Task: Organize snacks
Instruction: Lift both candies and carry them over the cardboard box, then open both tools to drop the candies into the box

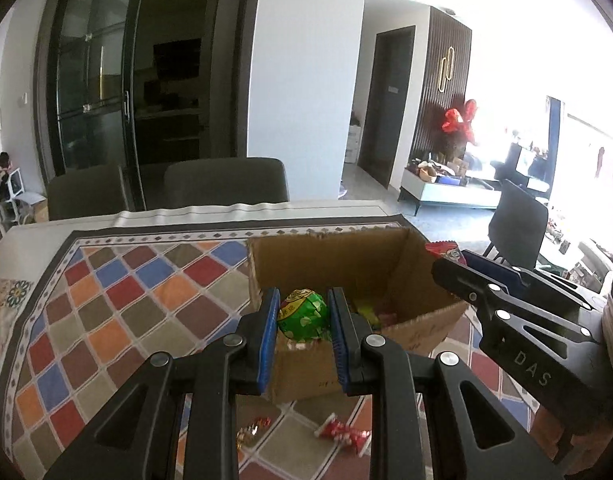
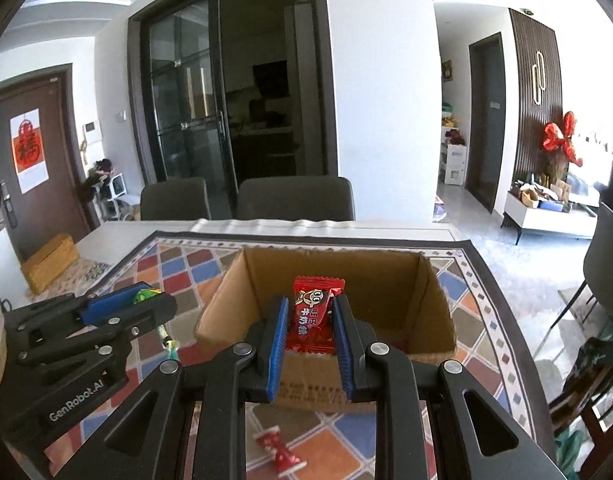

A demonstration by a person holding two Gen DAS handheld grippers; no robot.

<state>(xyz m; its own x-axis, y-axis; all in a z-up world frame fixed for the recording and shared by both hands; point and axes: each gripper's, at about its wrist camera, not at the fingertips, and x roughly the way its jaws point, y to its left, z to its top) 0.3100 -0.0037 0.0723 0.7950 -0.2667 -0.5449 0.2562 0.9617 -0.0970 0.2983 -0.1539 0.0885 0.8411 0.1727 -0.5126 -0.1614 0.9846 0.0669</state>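
My left gripper (image 1: 302,300) is shut on a round green-wrapped snack (image 1: 303,315), held above the near left corner of an open cardboard box (image 1: 326,260). My right gripper (image 2: 310,304) is shut on a red candy packet (image 2: 313,314), held over the near edge of the same box (image 2: 326,268). Each gripper shows in the other's view: the right one (image 1: 450,264) at the box's right side with the red packet (image 1: 446,251), the left one (image 2: 146,300) left of the box. Some snacks (image 1: 376,314) lie inside the box.
The box stands on a table with a colourful diamond-pattern cloth (image 1: 118,300). Loose red candies (image 1: 342,434) (image 2: 280,452) and a small wrapped one (image 1: 252,430) lie on the cloth in front of the box. Two dark chairs (image 2: 294,198) stand behind the table. A yellow box (image 2: 50,262) sits far left.
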